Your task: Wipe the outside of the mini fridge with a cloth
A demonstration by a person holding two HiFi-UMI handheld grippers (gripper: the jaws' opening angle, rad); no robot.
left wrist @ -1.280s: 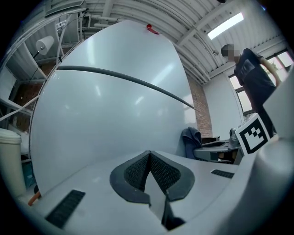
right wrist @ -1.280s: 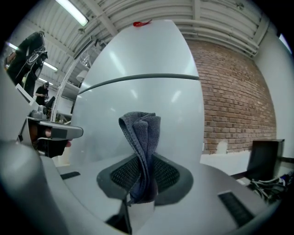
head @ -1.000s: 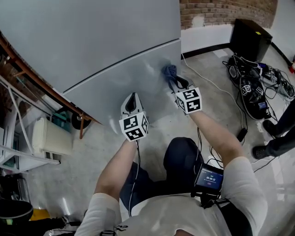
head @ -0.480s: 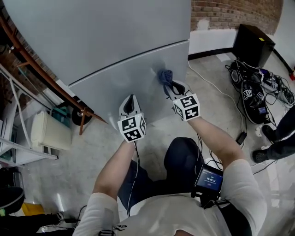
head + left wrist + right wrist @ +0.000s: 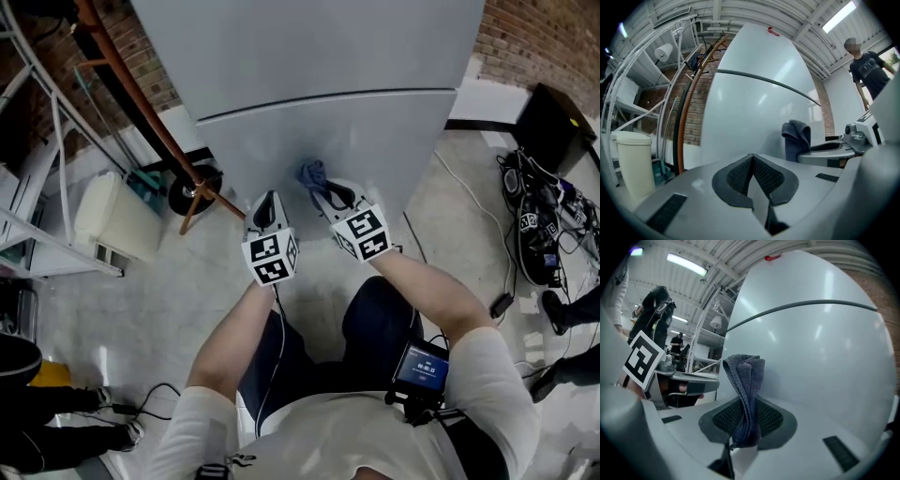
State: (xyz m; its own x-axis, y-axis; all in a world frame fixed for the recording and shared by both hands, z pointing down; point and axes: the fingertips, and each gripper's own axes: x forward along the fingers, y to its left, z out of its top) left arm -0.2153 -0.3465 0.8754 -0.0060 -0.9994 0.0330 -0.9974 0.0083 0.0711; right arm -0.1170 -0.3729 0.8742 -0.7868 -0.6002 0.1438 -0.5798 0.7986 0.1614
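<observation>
The grey mini fridge (image 5: 319, 66) fills the 12 o'clock part of the head view, with a dark seam crossing between its upper and lower doors. The right gripper (image 5: 324, 190) is clamped on a folded blue-grey cloth (image 5: 312, 174), which stands up from between its pads and lies at the lower door, just under the seam. Whether the cloth presses on the panel is unclear. In the right gripper view the cloth (image 5: 746, 394) rises upright out of the closed pads. The left gripper (image 5: 269, 202) hovers beside it at 9 o'clock. Its jaws are together with nothing between them, near the door. A white bin (image 5: 112, 225) stands on the floor at 9 o'clock, and tangled cables (image 5: 544, 234) lie at 3 o'clock.
</observation>
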